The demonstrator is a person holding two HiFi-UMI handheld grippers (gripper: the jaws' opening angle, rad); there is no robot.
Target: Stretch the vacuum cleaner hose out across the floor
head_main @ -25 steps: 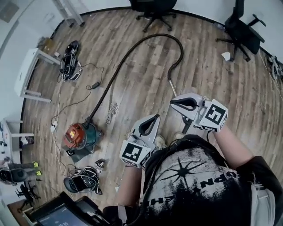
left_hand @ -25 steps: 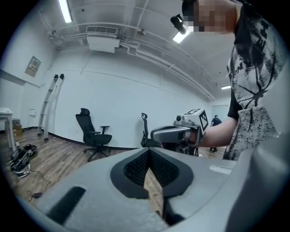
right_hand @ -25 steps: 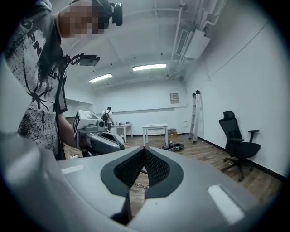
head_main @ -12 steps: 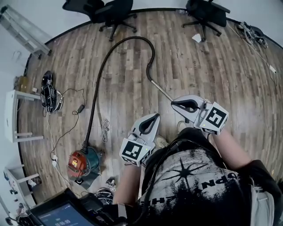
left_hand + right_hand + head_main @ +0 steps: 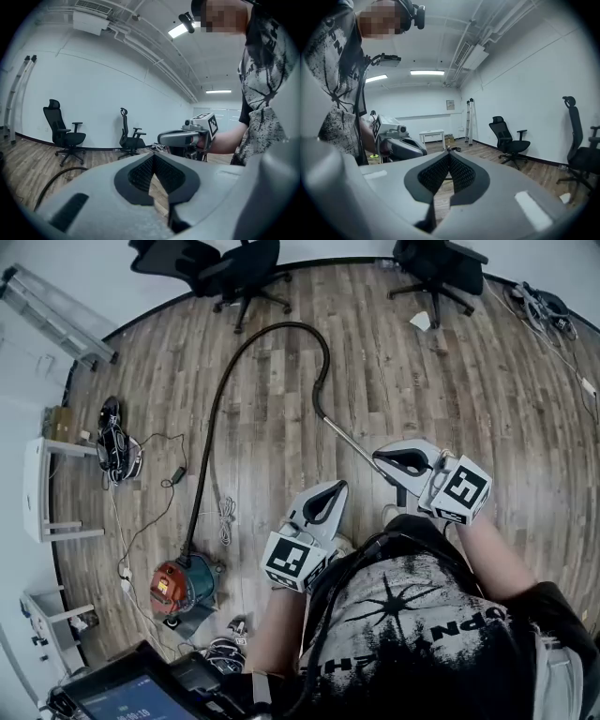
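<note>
A red and teal vacuum cleaner [image 5: 181, 583] stands on the wood floor at lower left. Its black hose [image 5: 217, 409] runs up, arches over near the chairs and comes back down into a metal wand [image 5: 349, 444], which ends close to my right gripper. My left gripper [image 5: 337, 487] and right gripper [image 5: 378, 457] are held above the floor in front of the person, both shut with nothing between the jaws. In the left gripper view the shut jaws [image 5: 152, 157] point past a bit of hose [image 5: 55, 180] toward the right gripper [image 5: 180, 138]. The right gripper view shows its shut jaws [image 5: 449, 153] and the left gripper [image 5: 401, 146].
Two black office chairs [image 5: 239, 263] [image 5: 436, 263] stand at the far wall. A white table [image 5: 52, 488], loose cables and dark gear [image 5: 117, 442] lie along the left. A white cord [image 5: 225, 518] lies beside the hose. A ladder [image 5: 47, 306] leans at the upper left.
The head view has swung round, so the vacuum and hose sit further left and lower. Both grippers shifted slightly right in view and stay shut and empty.
</note>
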